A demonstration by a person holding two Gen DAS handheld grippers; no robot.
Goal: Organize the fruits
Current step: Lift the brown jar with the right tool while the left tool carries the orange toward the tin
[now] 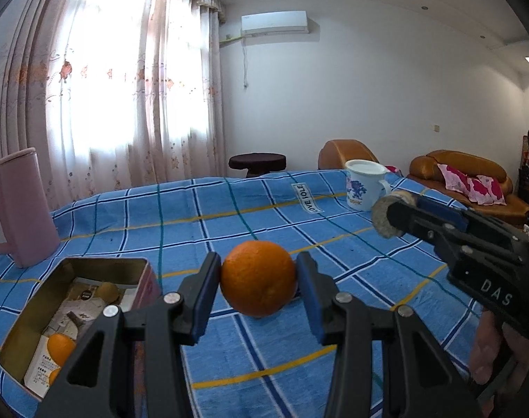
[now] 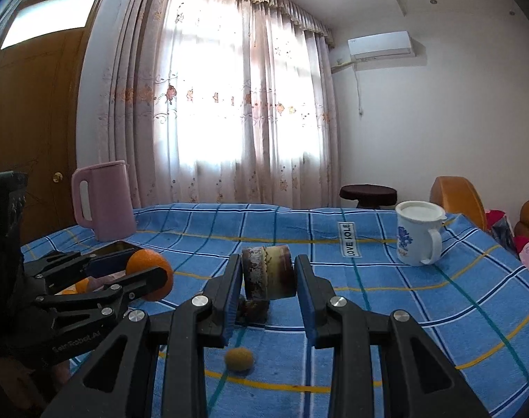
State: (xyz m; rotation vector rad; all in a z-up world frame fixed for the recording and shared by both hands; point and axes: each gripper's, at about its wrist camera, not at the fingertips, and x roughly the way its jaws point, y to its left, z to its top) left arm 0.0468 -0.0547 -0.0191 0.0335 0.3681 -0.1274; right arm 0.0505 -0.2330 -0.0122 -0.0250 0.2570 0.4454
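Pinching an orange point(image 1: 258, 278) squarely between its two blue pads, the left gripper point(image 1: 258, 280) holds the fruit above the blue checked cloth point(image 1: 299, 223), just right of an open tin box point(image 1: 90, 271). Inside that box lie more orange fruit point(image 1: 60, 348) among paper packets. The right gripper point(image 2: 268, 275) is clamped on a brownish, rough-skinned cylindrical piece point(image 2: 268, 271), lifted clear of the cloth; what kind of fruit it is cannot be told. Below it, a small yellowish round fruit point(image 2: 239, 358) rests on the cloth between the gripper's arms. In the left wrist view the right gripper point(image 1: 389, 217) sits off to the right, well apart from the orange. A pink jug point(image 2: 102, 202) and a white mug point(image 2: 417, 237) stand farther back
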